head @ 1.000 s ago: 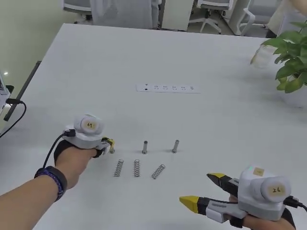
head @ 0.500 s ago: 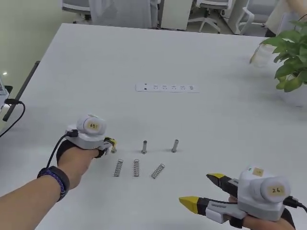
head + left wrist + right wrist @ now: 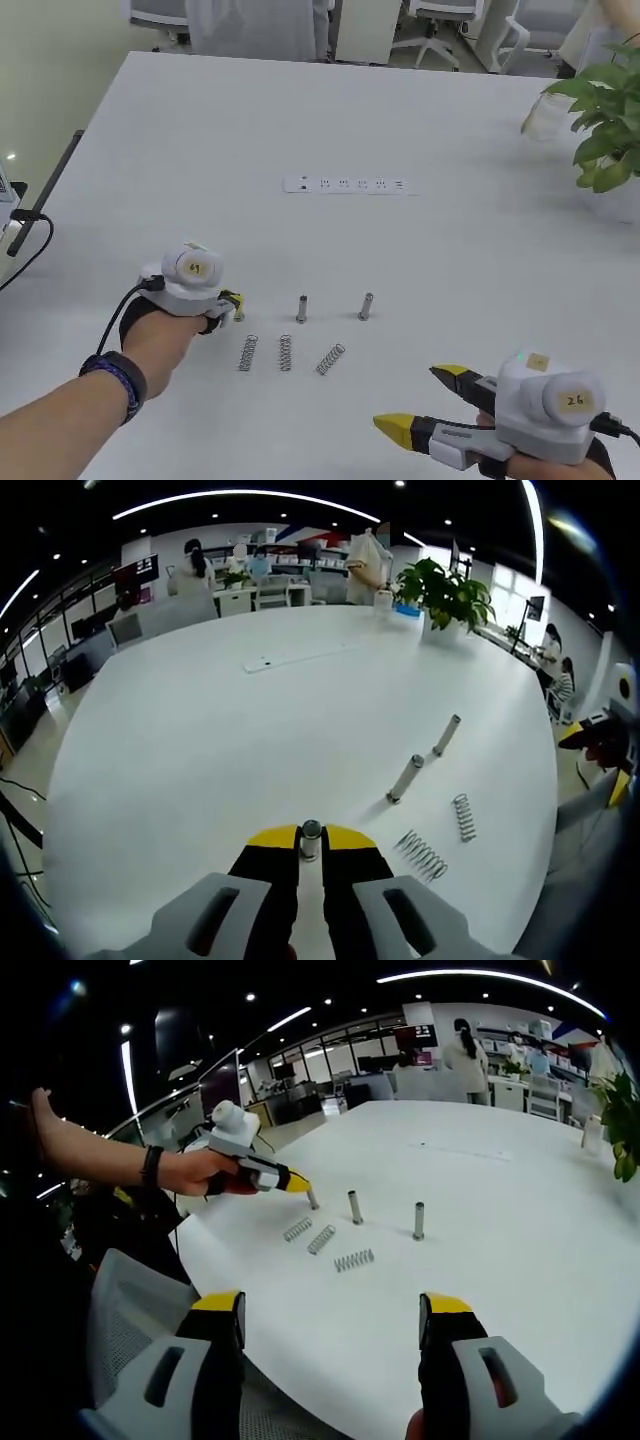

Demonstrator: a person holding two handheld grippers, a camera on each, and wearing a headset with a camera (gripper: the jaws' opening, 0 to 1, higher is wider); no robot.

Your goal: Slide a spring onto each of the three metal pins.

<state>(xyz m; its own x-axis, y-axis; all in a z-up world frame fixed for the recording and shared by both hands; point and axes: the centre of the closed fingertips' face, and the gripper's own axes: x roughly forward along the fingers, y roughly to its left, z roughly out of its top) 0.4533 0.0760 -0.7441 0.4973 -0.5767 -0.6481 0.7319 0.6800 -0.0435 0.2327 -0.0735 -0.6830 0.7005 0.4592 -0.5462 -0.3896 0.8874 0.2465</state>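
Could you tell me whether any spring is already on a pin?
No, all three springs lie flat on the table, apart from the pins.

Your left gripper [image 3: 232, 303] is a white rounded body with a round yellowish sticker [image 3: 194, 267] whose number is hard to read. It has short black jaws tipped yellow and a black cable [image 3: 113, 312] at the back. Your left hand [image 3: 160, 338] wears a black glove [image 3: 130, 318] and a dark wristband [image 3: 112, 376] with a purple edge. Your right gripper [image 3: 412, 396] is white too, with a round label [image 3: 573, 398] reading 26, a small square tag [image 3: 538, 360] on top, long black jaws with yellow tips on grey-white mounts, and a black lead [image 3: 616, 426].
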